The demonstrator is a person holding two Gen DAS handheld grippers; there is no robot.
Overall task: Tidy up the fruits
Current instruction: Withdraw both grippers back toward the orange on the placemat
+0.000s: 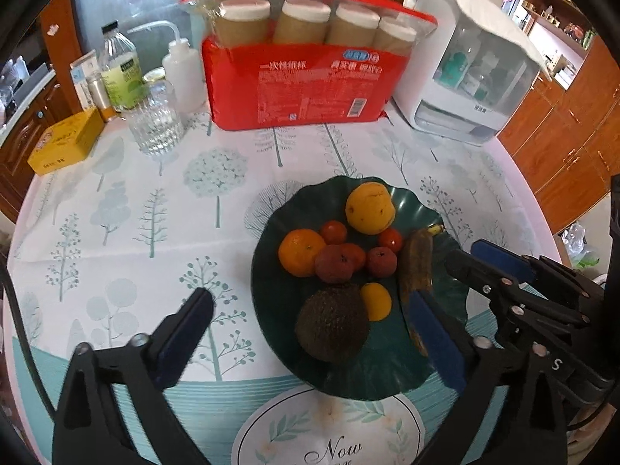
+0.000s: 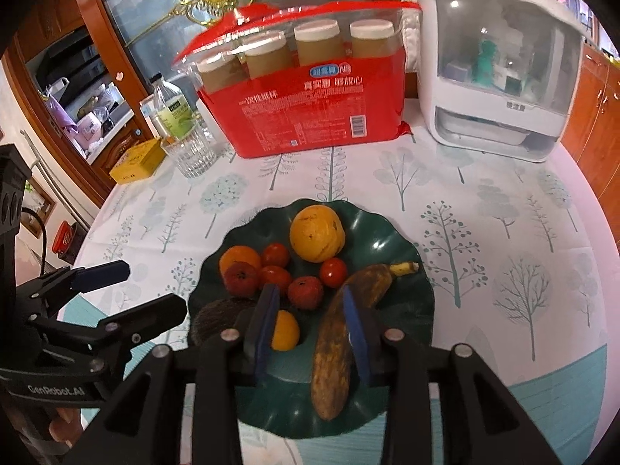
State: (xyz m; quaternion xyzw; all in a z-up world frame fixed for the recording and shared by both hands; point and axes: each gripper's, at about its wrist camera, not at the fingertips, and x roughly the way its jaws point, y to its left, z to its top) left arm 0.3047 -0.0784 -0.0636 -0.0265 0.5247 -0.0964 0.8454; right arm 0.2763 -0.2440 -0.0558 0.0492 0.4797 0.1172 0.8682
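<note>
Left claw (image 1: 310,333): fingers spread wide, nothing between the pads; hovered low in the left wrist frame, over the near rim of the plate.
Right claw (image 2: 310,333): fingers part-spread, low centre of the right wrist frame, straddling the gap between small orange and banana; contact with either could not be told.
Banana (image 2: 345,333): browned, lay lengthwise along the plate's right side, just beside the right pad.
Small orange (image 2: 286,331): just beside the left pad.
Brown rough fruit (image 1: 333,323): near edge, lower centre.
Green plate (image 1: 387,372): held all fruit, including large yellow fruit (image 1: 370,208), mandarin (image 1: 300,252), tomatoes and red bumpy fruits.
Red cup package (image 1: 306,77): upper centre, well beyond the plate.
</note>
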